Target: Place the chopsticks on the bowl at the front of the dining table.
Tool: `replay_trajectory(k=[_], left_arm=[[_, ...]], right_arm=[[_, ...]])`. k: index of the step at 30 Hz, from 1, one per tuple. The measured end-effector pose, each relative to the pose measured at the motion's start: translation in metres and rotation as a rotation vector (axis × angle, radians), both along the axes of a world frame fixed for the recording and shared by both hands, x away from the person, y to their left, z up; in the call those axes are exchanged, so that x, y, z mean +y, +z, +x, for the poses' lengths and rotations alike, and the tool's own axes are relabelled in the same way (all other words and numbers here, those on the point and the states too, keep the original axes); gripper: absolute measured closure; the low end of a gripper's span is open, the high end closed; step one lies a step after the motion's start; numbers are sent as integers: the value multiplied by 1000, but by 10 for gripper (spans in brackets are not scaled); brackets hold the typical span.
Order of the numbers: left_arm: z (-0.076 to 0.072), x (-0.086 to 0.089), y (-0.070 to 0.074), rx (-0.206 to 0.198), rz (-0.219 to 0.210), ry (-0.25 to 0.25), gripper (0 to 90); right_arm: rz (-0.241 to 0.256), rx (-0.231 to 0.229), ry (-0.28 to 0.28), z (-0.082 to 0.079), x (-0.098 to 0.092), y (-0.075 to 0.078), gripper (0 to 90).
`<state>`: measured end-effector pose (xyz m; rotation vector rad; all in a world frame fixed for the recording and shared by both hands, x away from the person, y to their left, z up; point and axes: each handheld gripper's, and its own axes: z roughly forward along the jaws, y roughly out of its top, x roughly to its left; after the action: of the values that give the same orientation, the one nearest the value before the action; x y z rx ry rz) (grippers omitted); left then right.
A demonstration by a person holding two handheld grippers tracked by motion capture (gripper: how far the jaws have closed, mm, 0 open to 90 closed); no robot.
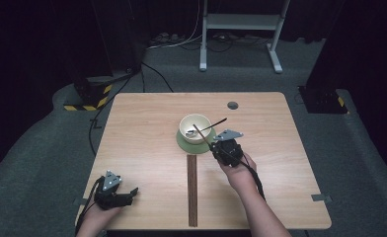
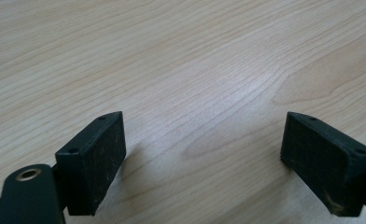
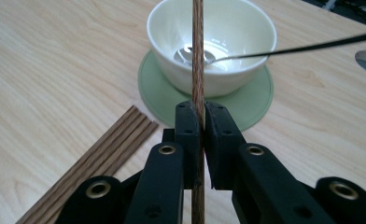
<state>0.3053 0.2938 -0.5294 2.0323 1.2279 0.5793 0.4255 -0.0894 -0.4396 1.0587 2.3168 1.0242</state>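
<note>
Right gripper (image 3: 199, 135) jaws pinched tight on one wooden chopstick (image 3: 198, 56), centre of the right gripper view, its far end over the cream bowl (image 3: 212, 46) on the green coaster (image 3: 251, 100). Left gripper (image 2: 197, 154) jaws wide, nothing between them, low over bare table (image 2: 181, 56); in the high view it sits lower left (image 1: 113, 193). Risks, as I judge: stick is gripped near one end, so it could pivot or slip; tip may knock the spoon (image 3: 265, 52) leaning in the bowl, or tip the bowl off the coaster. The remaining chopsticks (image 1: 192, 190) lie bottom centre, could roll if brushed. No brands, labels or writing readable anywhere.
</note>
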Motion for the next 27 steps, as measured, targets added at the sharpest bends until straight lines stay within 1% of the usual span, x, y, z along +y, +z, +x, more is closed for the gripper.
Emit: replay_trajectory(k=[2,3,4,6,10,11,12,13,17,20,22,24,26,27], left_arm=[[1,-1,0,5,-5,-3,143],[1,0,0,10,-11,-7,143],[1,0,0,22,-21,-9,143],[1,1,-1,25,-31,-8,142],[-1,1,-1,24,-15,11,124],[-1,1,-1,24,-9,18,107],[-1,0,-1,20,-7,22,96],[-1,0,-1,21,-5,25,86],[0,1,-1,39,-21,34,75],[-1,1,-1,39,-18,27,74],[-1,2,-1,40,-18,26,74],[-1,1,-1,39,-20,25,75],[-1,1,-1,36,-24,26,76],[-1,2,-1,38,-18,22,77]], right_arm=[[0,0,-1,6,2,2,846],[1,3,2,9,4,3,845],[-2,-5,3,13,5,4,846],[4,0,2,19,7,6,846],[-12,16,-1,30,15,9,846],[-10,14,-8,32,18,9,846],[-17,7,3,35,19,11,846],[-13,7,5,38,21,12,846],[-7,2,7,48,28,17,845],[2,12,-5,55,32,20,845],[0,-4,-3,61,34,21,845],[0,3,-14,67,37,21,846],[2,-4,-27,73,40,21,846],[-1,-1,-31,76,42,21,845]])
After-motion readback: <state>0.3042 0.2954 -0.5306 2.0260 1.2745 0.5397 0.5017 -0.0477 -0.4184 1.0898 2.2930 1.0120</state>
